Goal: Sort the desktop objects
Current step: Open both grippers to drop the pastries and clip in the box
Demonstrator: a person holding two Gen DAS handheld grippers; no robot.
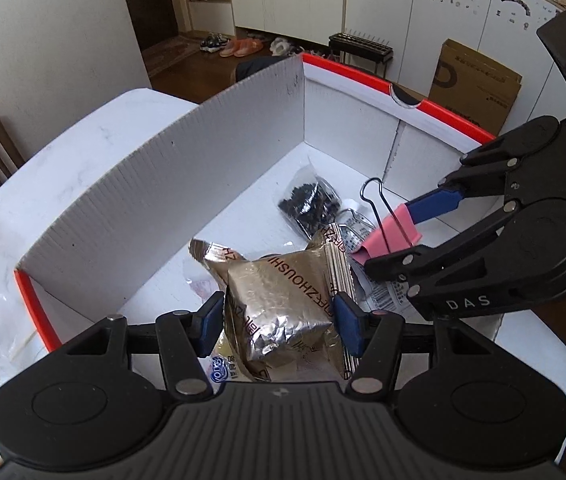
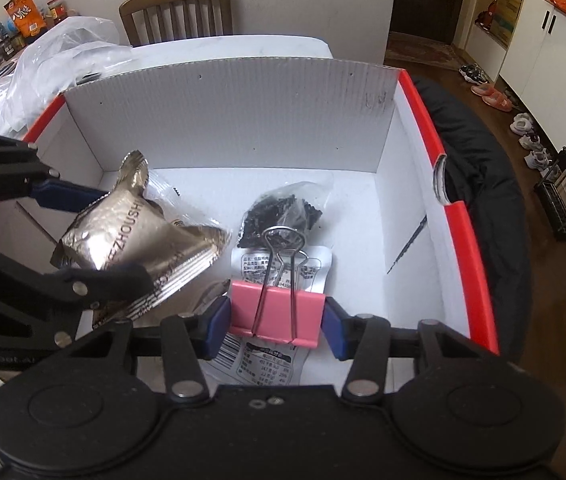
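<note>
**Both items over the box, not dropped yet**

Crinkly gold foil snack packet (image 1: 283,300) is clamped in the left gripper (image 1: 279,320), pink binder clip (image 2: 277,308) pinched in the right gripper (image 2: 277,326), both inside the red-edged white cardboard box (image 2: 243,112). A clear bag of dark bits (image 2: 283,212) already lies there; releasing's left.

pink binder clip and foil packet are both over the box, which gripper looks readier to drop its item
Probably the right gripper: its pink binder clip hangs over bare box floor, while the left gripper holds the foil packet above other packets.
</note>
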